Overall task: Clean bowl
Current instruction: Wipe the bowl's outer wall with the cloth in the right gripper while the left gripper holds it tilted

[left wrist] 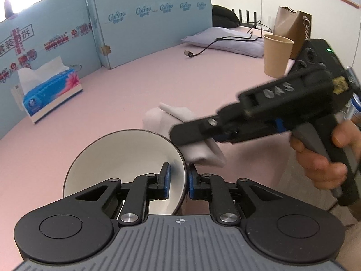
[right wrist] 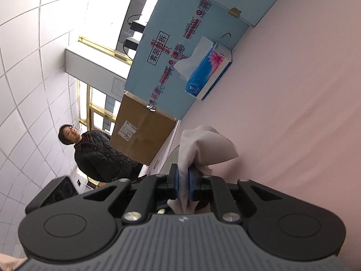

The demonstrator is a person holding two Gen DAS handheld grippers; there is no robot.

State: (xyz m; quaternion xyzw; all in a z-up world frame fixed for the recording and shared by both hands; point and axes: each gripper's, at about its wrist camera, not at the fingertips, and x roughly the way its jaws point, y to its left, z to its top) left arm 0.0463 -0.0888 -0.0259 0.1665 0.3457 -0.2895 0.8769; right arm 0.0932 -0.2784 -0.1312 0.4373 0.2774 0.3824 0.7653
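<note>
A bowl (left wrist: 126,158), white inside with a dark rim, is tilted up above the pink table. My left gripper (left wrist: 179,181) is shut on its right-hand rim, one blue pad inside and one outside. My right gripper (right wrist: 183,181) is shut on a crumpled white tissue (right wrist: 205,146). In the left wrist view the right gripper (left wrist: 187,133) comes in from the right, held by a hand (left wrist: 315,155), and the tissue (left wrist: 198,151) hangs just past the bowl's right rim. A sliver of the bowl (right wrist: 169,160) shows behind the tissue in the right wrist view.
A blue tissue box (left wrist: 52,92) stands at the left by light-blue cardboard panels (left wrist: 146,15). A paper cup (left wrist: 276,54), a brown bag (left wrist: 291,27), a folded cloth with a cable (left wrist: 225,40) and a can (left wrist: 355,108) lie to the right. A person (right wrist: 97,155) stands beyond the table.
</note>
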